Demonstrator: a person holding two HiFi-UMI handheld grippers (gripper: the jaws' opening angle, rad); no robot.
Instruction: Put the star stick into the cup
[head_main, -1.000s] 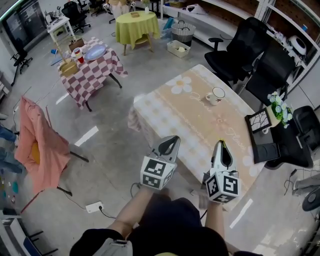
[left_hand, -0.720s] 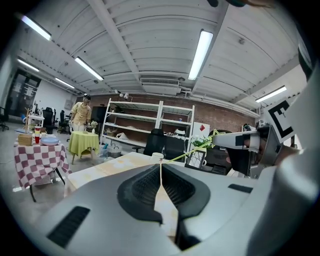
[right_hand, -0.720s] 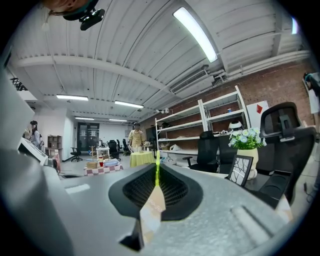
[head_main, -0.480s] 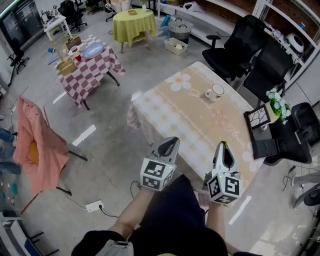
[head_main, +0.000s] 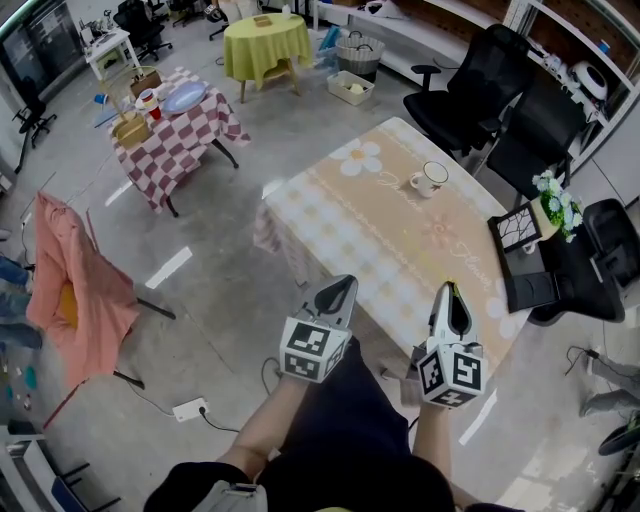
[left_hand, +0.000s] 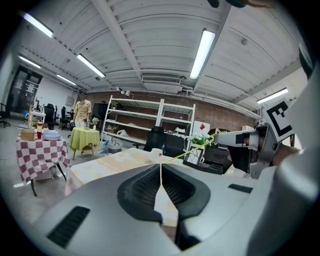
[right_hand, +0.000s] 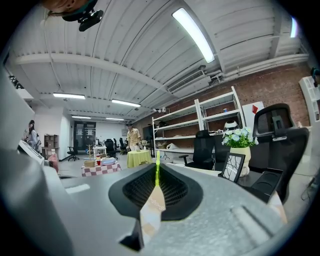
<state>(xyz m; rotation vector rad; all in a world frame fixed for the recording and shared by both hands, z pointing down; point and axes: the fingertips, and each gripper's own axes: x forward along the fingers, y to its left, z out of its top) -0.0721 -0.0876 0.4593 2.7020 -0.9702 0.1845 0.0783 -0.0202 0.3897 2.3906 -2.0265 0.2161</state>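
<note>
Approach: right gripper (head_main: 450, 291) clamps star stick (right_hand: 157, 167) well short of cup (head_main: 429, 180); left gripper (head_main: 344, 284) closed, empty. Next, likely: stick above cup

This is a big lab or workshop hall rather than a home. The table with the flower-print cloth (head_main: 370, 230) stands on a bare grey concrete floor (head_main: 225, 290). Beyond it, a checkered-cloth table (head_main: 180, 140) and a round table with a yellow-green cloth (head_main: 265, 40) carry loose props. Black office chairs (head_main: 475, 90) crowd one side of it. White metal shelving (left_hand: 142, 117) lines a red brick wall (right_hand: 280, 87) behind it. Above it, tube lights (left_hand: 202, 47) hang from a white beamed ceiling (left_hand: 150, 40).
</note>
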